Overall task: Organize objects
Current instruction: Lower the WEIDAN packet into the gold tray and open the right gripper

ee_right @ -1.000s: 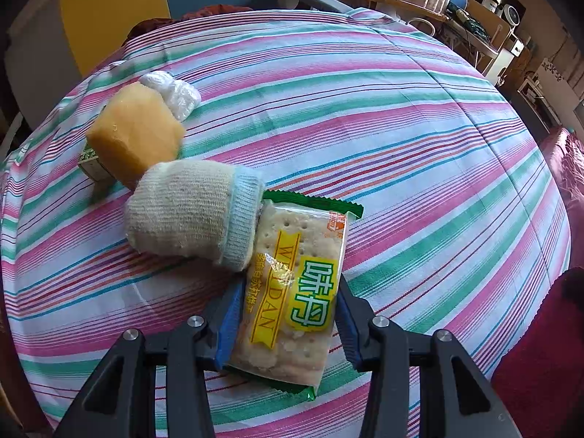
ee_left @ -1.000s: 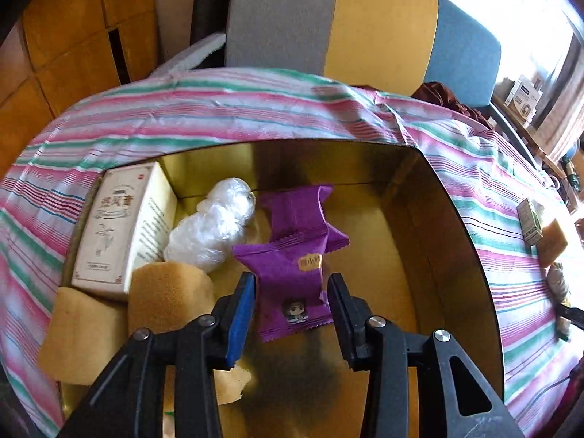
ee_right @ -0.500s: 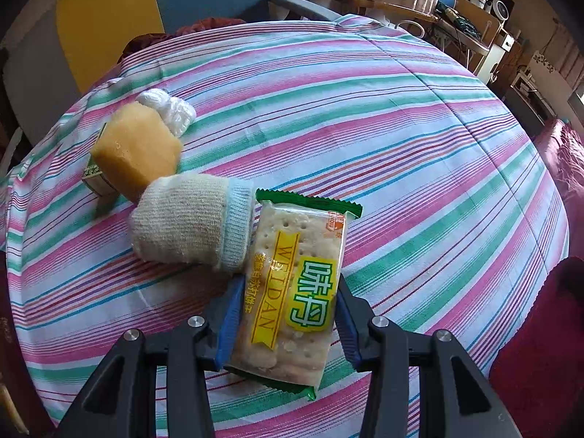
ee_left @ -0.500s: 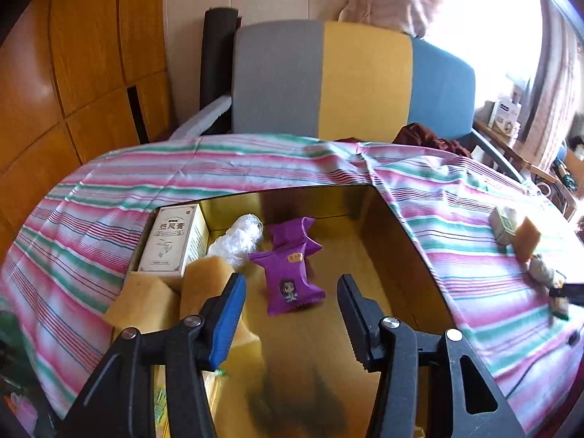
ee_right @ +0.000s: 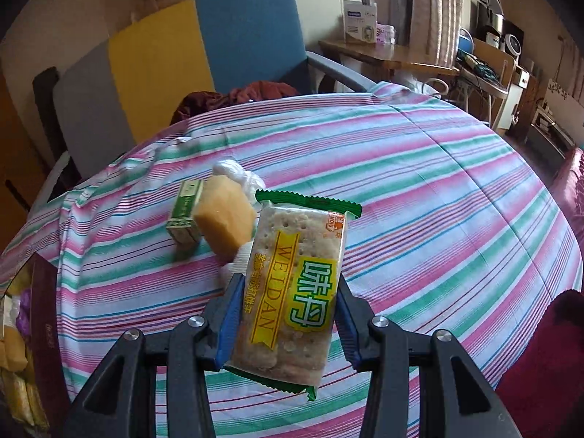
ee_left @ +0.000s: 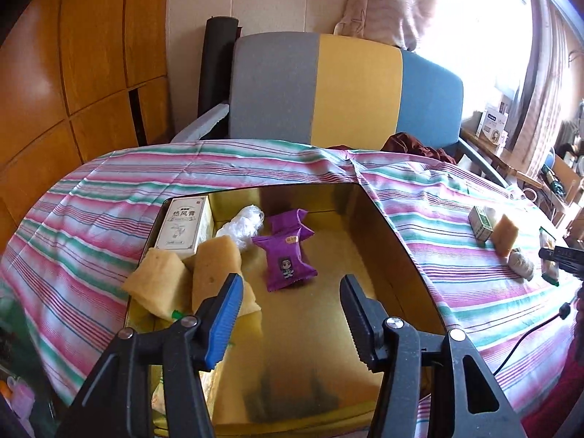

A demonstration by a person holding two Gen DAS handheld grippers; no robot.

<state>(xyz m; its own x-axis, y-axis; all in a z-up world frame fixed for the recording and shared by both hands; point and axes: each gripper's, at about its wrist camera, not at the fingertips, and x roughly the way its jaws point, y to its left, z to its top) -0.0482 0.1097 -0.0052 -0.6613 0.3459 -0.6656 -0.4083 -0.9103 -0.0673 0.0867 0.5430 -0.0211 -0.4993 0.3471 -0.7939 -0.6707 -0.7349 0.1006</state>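
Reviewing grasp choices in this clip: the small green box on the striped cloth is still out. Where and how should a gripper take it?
Grip the small green box across its two long narrow sides, coming from above on its left. It lies flat on the striped cloth, and the yellow sponge crowds its right end, so that side looks blocked. The right gripper is shut on the cracker packet; the open left gripper is free.

Purple snack packs (ee_left: 288,259), gold box (ee_left: 379,241) (pink/green striped cloth (ee_right: 419,168)).

The gold box (ee_left: 379,241) has bare floor on its right side. Yellow sponges (ee_left: 215,270) and purple packets (ee_left: 286,255) fill the left.
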